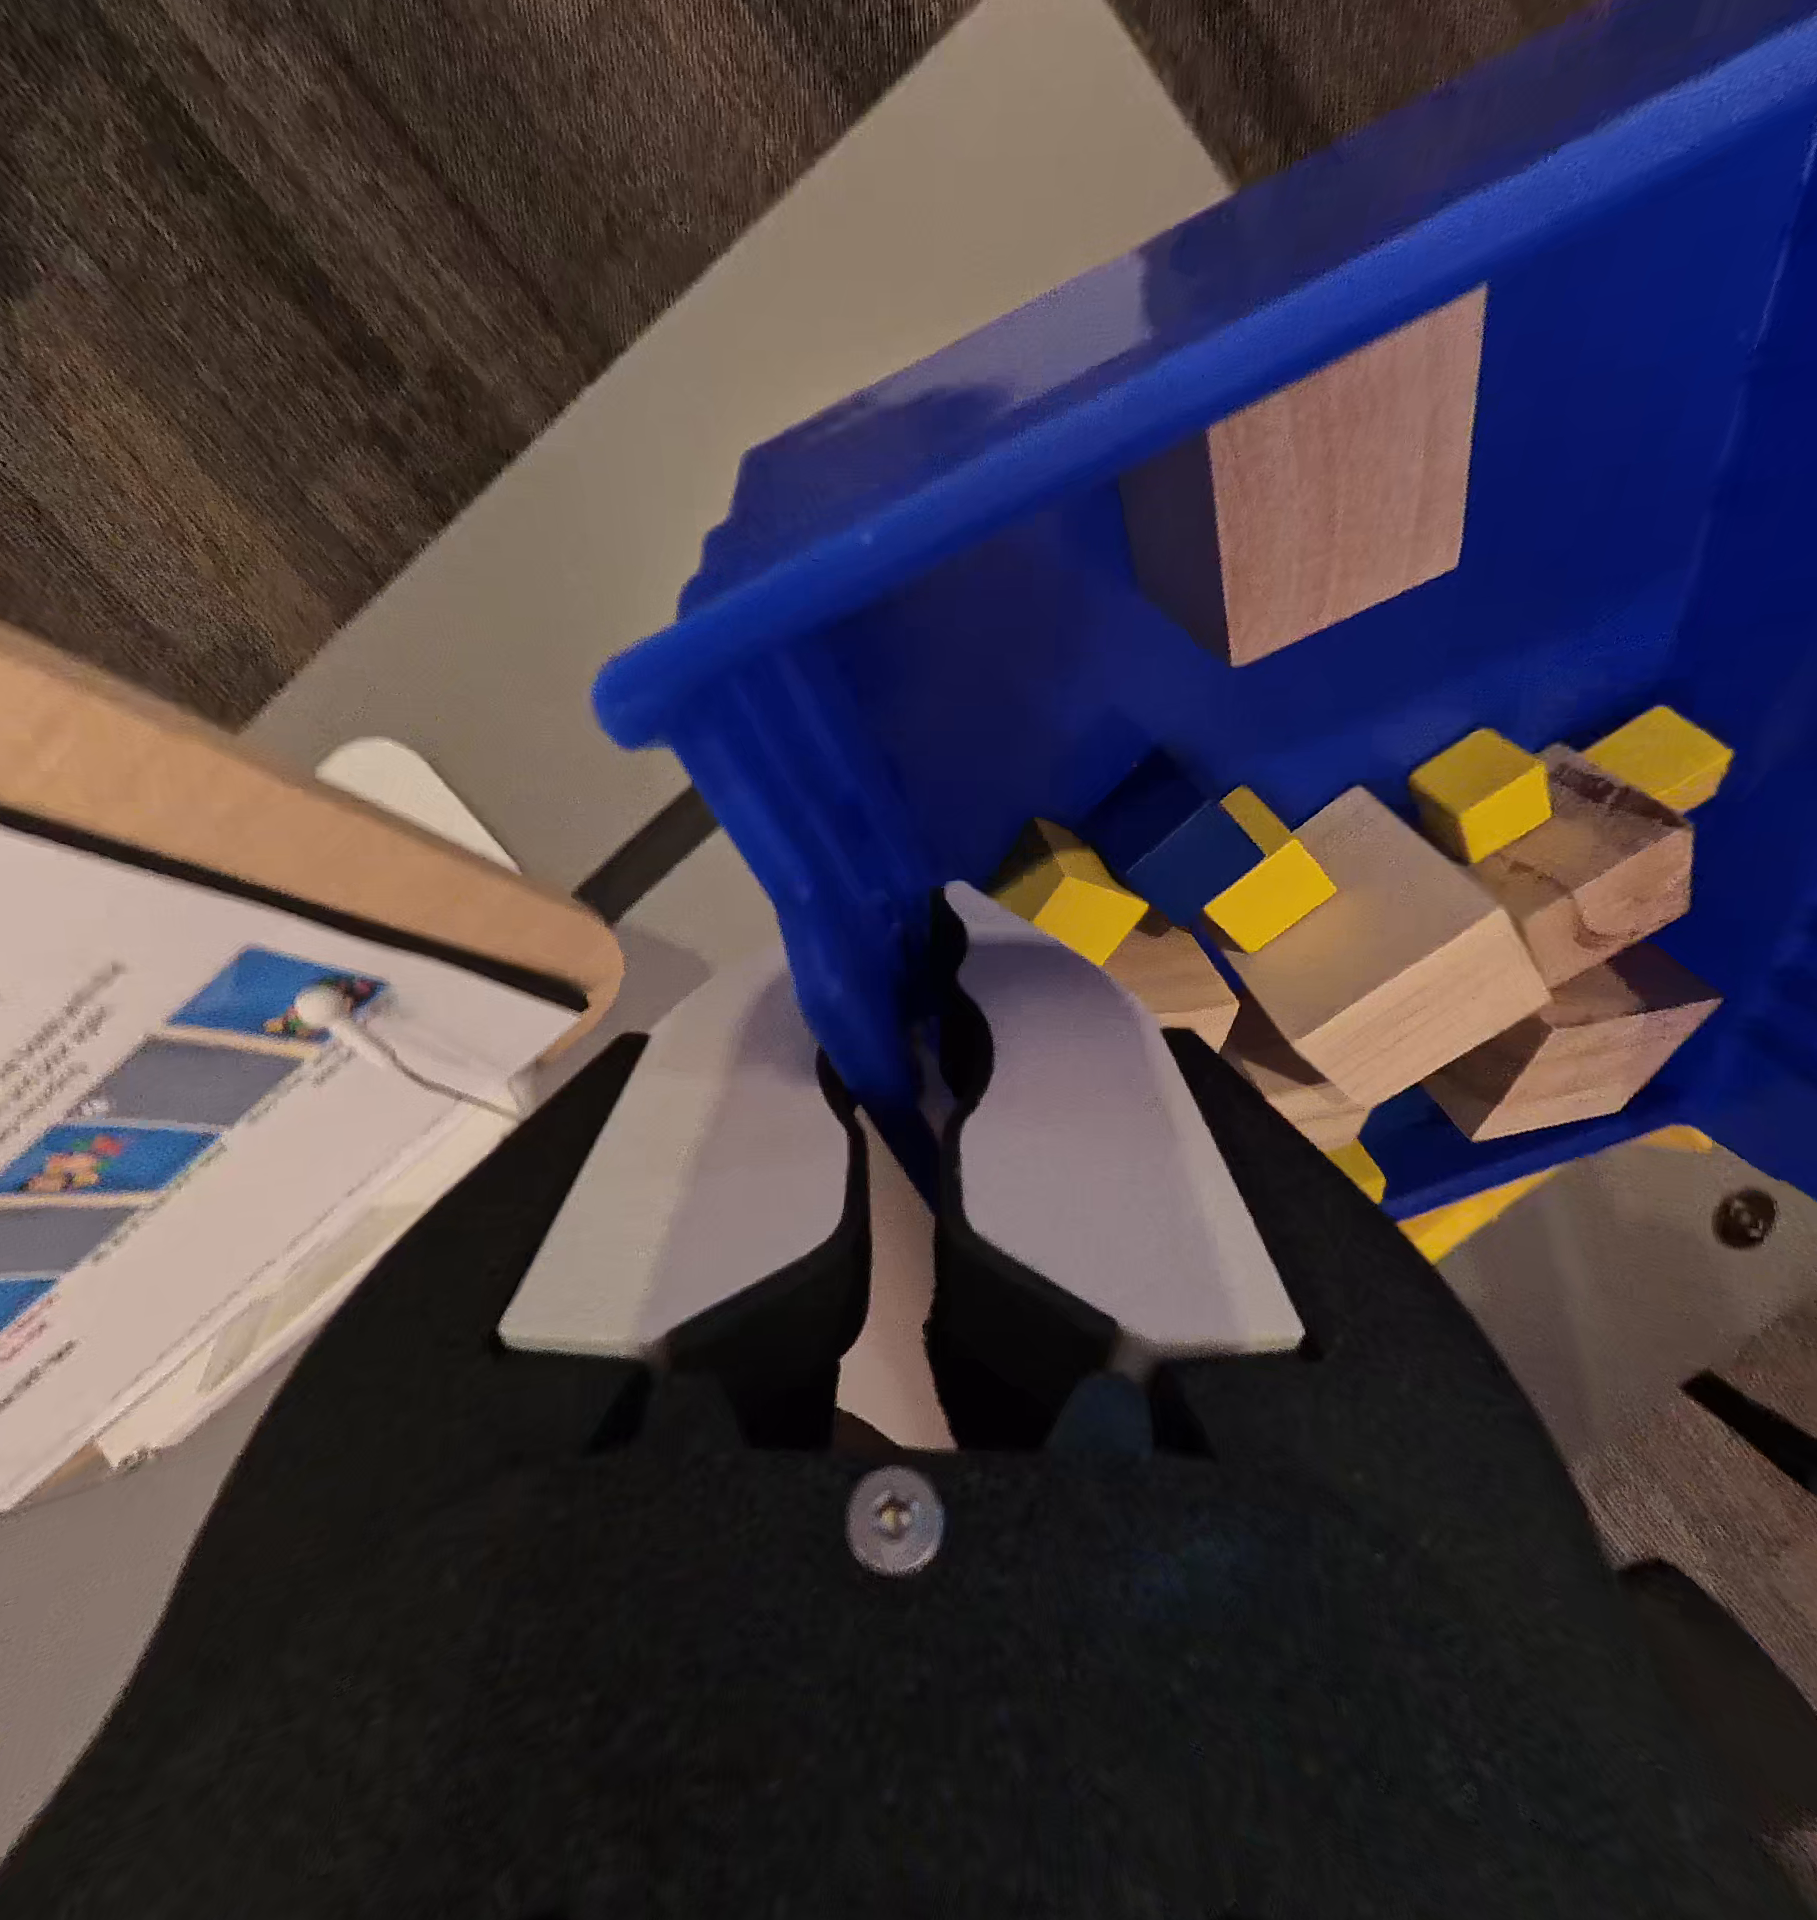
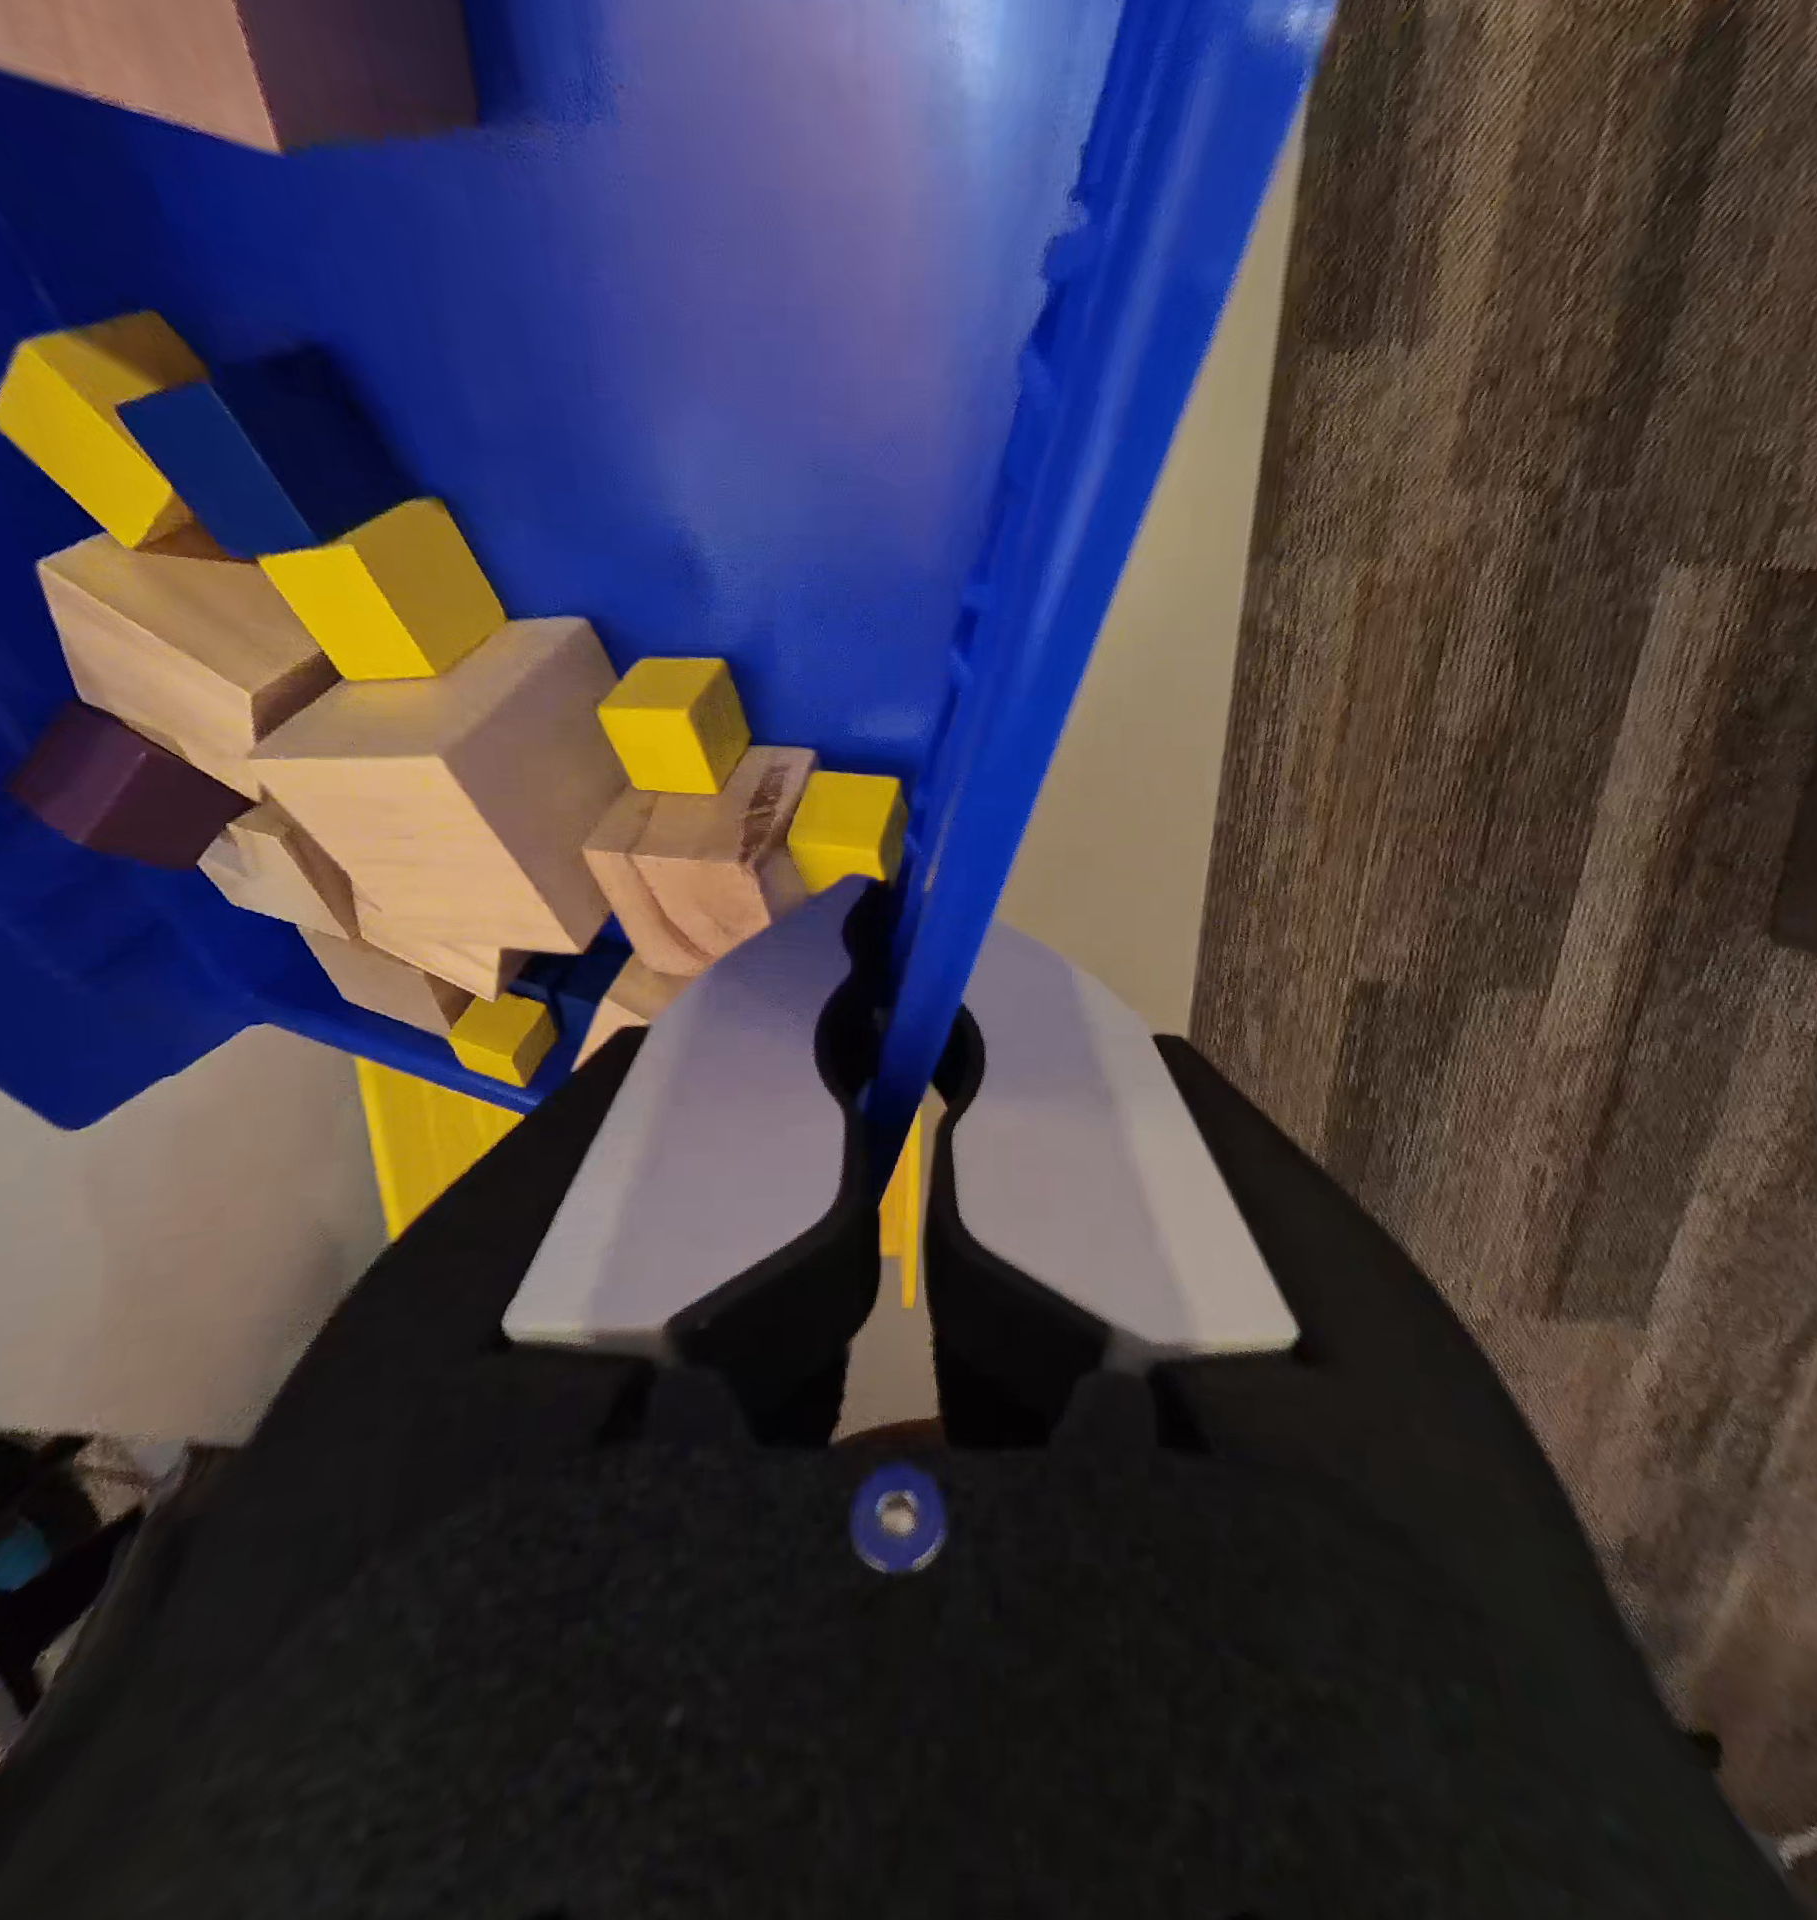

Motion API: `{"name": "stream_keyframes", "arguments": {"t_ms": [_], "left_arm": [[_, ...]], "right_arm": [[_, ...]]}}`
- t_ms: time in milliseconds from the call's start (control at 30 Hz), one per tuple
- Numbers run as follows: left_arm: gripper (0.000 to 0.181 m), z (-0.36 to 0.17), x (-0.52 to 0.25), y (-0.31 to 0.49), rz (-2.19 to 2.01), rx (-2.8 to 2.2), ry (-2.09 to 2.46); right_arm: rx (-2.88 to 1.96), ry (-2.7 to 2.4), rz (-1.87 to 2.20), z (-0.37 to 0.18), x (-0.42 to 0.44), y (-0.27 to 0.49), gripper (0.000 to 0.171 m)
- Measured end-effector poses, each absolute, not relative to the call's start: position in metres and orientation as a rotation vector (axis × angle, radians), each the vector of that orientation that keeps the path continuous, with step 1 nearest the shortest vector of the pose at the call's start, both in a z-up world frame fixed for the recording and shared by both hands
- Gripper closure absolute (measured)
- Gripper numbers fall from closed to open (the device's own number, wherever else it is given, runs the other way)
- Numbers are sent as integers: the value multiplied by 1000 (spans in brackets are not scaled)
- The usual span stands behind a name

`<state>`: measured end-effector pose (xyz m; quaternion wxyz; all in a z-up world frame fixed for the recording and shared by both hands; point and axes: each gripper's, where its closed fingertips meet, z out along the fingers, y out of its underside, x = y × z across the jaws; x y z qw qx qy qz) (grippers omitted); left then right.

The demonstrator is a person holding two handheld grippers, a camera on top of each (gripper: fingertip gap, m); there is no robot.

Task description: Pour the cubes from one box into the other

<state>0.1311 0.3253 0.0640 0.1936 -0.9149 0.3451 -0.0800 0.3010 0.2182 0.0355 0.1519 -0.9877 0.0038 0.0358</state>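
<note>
Both black claws, left (image 1: 909, 997) and right (image 2: 899, 987), clamp opposite walls of the tilted blue plastic box (image 1: 1569, 343), with wooden and yellow cubes (image 1: 1392, 966) heaped just beyond their tips.

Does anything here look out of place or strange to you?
One thing stands out. A large wooden block sits alone high on the floor of the tilted blue box, while the other cubes crowd at its low edge above the yellow box. Both tongs, left and right, grip the box walls.
</note>
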Motion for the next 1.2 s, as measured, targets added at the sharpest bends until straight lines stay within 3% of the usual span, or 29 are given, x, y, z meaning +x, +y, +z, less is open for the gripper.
{"name": "stream_keyframes", "arguments": {"t_ms": [300, 700, 1200], "left_arm": [[174, 79, 131, 343, -147, -2315, 906], [174, 113, 104, 324, -46, -2039, 890], [174, 116, 129, 305, 91, -1792, 939]], "right_arm": [[-2535, 71, 170, 19, 298, 251, 166], [-2272, 98, 82, 31, 264, 239, 167], [-2002, 229, 148, -1, 276, 239, 167]]}}
